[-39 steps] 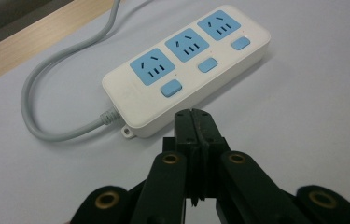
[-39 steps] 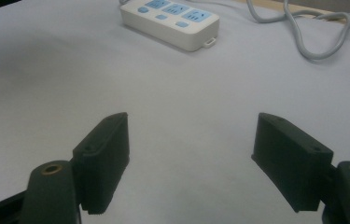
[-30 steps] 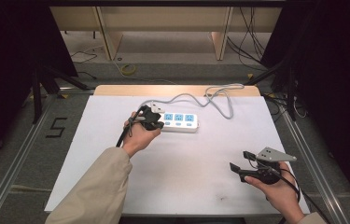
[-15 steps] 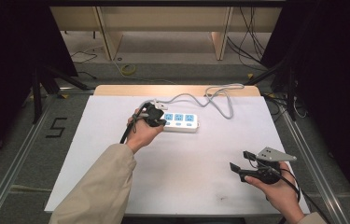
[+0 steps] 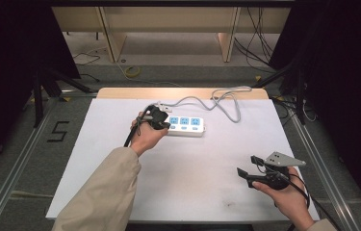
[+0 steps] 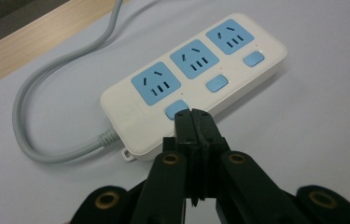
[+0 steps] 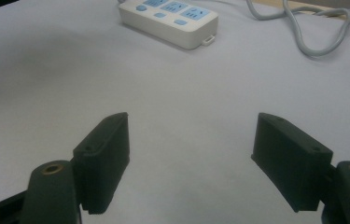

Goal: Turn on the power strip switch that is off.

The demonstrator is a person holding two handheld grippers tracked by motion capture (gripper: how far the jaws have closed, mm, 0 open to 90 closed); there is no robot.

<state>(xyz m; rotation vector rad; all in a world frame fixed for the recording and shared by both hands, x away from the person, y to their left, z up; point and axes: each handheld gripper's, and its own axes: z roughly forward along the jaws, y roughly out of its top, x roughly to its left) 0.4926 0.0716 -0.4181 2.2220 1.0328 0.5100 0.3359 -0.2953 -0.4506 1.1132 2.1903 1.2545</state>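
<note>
— Any writing to read here?
— One mark: a black "5" (image 5: 58, 131) on the grey floor (image 5: 19, 159), left of the worktop (image 5: 187, 187).
— And on the power strip (image 6: 196, 79)?
— Some faint embossing near its cable end, too small to read. Its blue sockets and buttons carry no legible labels.

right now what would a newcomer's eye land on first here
The white three-socket power strip with blue faces on the white table, far middle. The left gripper, jaws shut, tips at the blue switch nearest the grey cable. The right gripper is open at the near right.
</note>
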